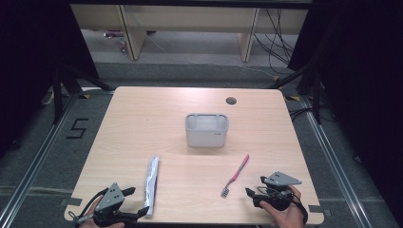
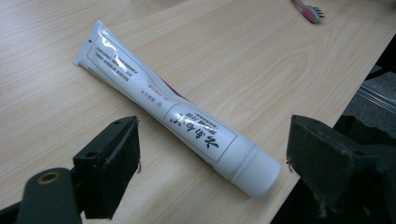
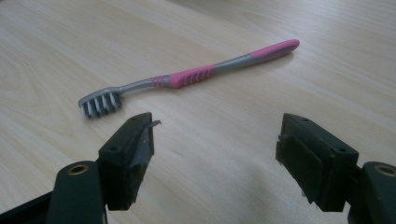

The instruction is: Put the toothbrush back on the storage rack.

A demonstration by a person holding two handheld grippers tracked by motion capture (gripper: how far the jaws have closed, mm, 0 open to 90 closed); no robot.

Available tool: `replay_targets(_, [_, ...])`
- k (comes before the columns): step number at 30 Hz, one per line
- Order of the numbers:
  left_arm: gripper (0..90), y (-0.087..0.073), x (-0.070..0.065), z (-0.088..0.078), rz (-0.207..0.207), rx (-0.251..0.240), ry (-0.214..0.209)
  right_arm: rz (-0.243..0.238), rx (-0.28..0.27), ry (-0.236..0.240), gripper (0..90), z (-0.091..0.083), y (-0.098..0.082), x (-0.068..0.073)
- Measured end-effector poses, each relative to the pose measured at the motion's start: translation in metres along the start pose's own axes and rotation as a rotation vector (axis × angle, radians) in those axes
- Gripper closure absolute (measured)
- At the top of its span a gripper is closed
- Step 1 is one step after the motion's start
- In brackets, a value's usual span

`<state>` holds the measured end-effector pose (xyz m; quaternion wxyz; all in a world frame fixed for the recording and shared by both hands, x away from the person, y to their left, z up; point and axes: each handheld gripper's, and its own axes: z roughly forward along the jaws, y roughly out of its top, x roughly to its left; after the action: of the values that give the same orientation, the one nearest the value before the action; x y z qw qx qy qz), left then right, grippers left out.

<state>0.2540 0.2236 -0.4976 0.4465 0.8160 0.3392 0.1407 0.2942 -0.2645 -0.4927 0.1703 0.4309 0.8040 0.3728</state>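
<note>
Table [image 1: 142, 118]: pale wood-grain laminate, smooth, rounded corners, a round dark cable hole near the far edge.
Toothpaste tube [image 1: 151, 186]: glossy white plastic, long, flat crimped tail tapering to a round white cap; printed black lettering on its side. It lies flat near the table's near left edge, cap end toward the person.
Toothbrush [image 1: 235, 175]: slim, gently curved handle in pink and grey with ribbed grip, grey head with pale bristles. It lies on the near right part of the table, head toward the person.
Holder [image 1: 206, 129]: light grey box with rounded corners and matte walls, upright mid-table.
Left gripper [image 2: 212, 158]: black blocky jaws with matte pads, spread wide and empty; the tube's cap end lies between them, untouched.
Right gripper [image 3: 215, 149]: same black jaws, released wide, holding nothing, just short of the toothbrush.
</note>
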Motion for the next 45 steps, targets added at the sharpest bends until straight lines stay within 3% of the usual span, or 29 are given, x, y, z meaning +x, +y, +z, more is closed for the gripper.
replay_targets(4, [17.2, 0.0, -0.002, 0.001, -0.009, -0.007, -0.007, -0.026, -0.001, -0.028, 28.7, -0.002, 0.001, -0.001])
replay_targets(5, [17.2, 0.0, -0.001, 0.0, 0.012, 0.003, -0.002, -0.025, -0.011, -0.034, 29.1, -0.003, 0.001, -0.001])
replay_targets(9, [17.2, 0.001, -0.002, -0.001, -0.007, -0.006, 0.0, 0.0, -0.034, -0.008, 33.1, -0.004, 0.003, 0.0])
replay_targets(12, [17.2, 0.0, -0.001, -0.001, -0.006, -0.012, -0.002, -0.025, -0.047, -0.015, 36.1, -0.005, 0.004, -0.001])
replay_targets(13, [17.2, 0.0, -0.001, -0.001, -0.006, -0.011, 0.003, -0.012, -0.044, 0.007, 37.6, -0.004, 0.004, -0.001])
replay_targets(15, [17.2, 0.001, -0.002, -0.001, -0.007, -0.009, -0.001, 0.014, -0.037, -0.003, 38.2, -0.005, 0.005, 0.002])
replay_targets(16, [17.2, 0.001, -0.002, 0.0, -0.006, -0.011, -0.005, -0.032, -0.053, -0.015, 38.5, -0.004, 0.006, -0.001])
replay_targets(20, [17.2, 0.0, -0.002, 0.0, -0.007, -0.01, -0.004, -0.001, -0.046, 0.017, 41.2, -0.002, 0.007, -0.001])
replay_targets(21, [17.2, 0.0, -0.002, 0.0, -0.007, -0.011, -0.004, 0.013, -0.038, 0.0, 41.6, -0.003, 0.007, 0.001])
replay_targets(22, [17.2, 0.0, -0.002, 0.0, -0.006, -0.011, -0.004, -0.029, -0.049, -0.012, 42.5, -0.003, 0.008, -0.001])
replay_targets(23, [17.2, 0.001, -0.002, 0.0, -0.007, -0.011, -0.003, -0.008, -0.043, 0.0, 45.6, -0.003, 0.009, 0.001])
replay_targets(24, [17.2, 0.001, -0.002, 0.0, -0.007, -0.011, -0.003, -0.024, -0.044, 0.0, 47.9, -0.003, 0.009, 0.0])
replay_targets(25, [17.2, 0.001, -0.002, 0.0, -0.006, -0.01, -0.003, 0.013, -0.029, 0.003, 49.0, -0.003, 0.01, 0.003])
replay_targets(27, [17.2, 0.001, -0.002, 0.0, -0.005, -0.007, -0.002, -0.062, -0.043, 0.005, 57.5, 0.0, 0.011, -0.001])
replay_targets(28, [17.2, 0.001, -0.002, 0.0, -0.005, -0.01, -0.005, -0.036, -0.032, 0.006, 59.9, -0.001, 0.012, 0.001])
replay_targets(32, [17.2, 0.0, -0.003, 0.001, -0.008, -0.014, -0.006, -0.084, -0.05, -0.005, 77.1, 0.003, 0.018, -0.004])
replay_targets(34, [17.2, 0.001, -0.002, 0.0, -0.005, -0.01, -0.005, -0.065, -0.043, 0.002, 82.5, 0.005, 0.02, -0.005])
replay_targets(35, [17.2, 0.001, -0.002, 0.0, -0.006, -0.01, -0.004, -0.097, -0.053, -0.002, 85.8, 0.006, 0.022, -0.009])
replay_targets(36, [17.2, 0.001, -0.002, 0.0, -0.006, -0.011, -0.004, -0.072, -0.046, 0.003, 87.7, 0.007, 0.022, -0.008])
replay_targets(37, [17.2, 0.0, -0.002, 0.0, -0.005, -0.01, -0.004, -0.107, -0.056, -0.01, 89.0, 0.008, 0.024, -0.011])
replay_targets(38, [17.2, 0.001, -0.002, 0.0, -0.005, -0.009, -0.004, -0.082, -0.047, -0.001, 89.7, 0.009, 0.024, -0.011])
replay_targets(42, [17.2, 0.0, -0.002, 0.001, -0.009, -0.013, -0.006, -0.098, -0.036, -0.016, 90.0, 0.016, 0.029, -0.015])
replay_targets(44, [17.2, 0.001, 0.0, 0.0, 0.013, 0.0, 0.001, -0.103, -0.04, -0.024, 90.0, 0.021, 0.033, -0.016])
replay_targets(45, [17.2, 0.001, -0.001, 0.001, -0.002, -0.006, -0.004, -0.123, -0.042, -0.024, 90.0, 0.023, 0.036, -0.017])
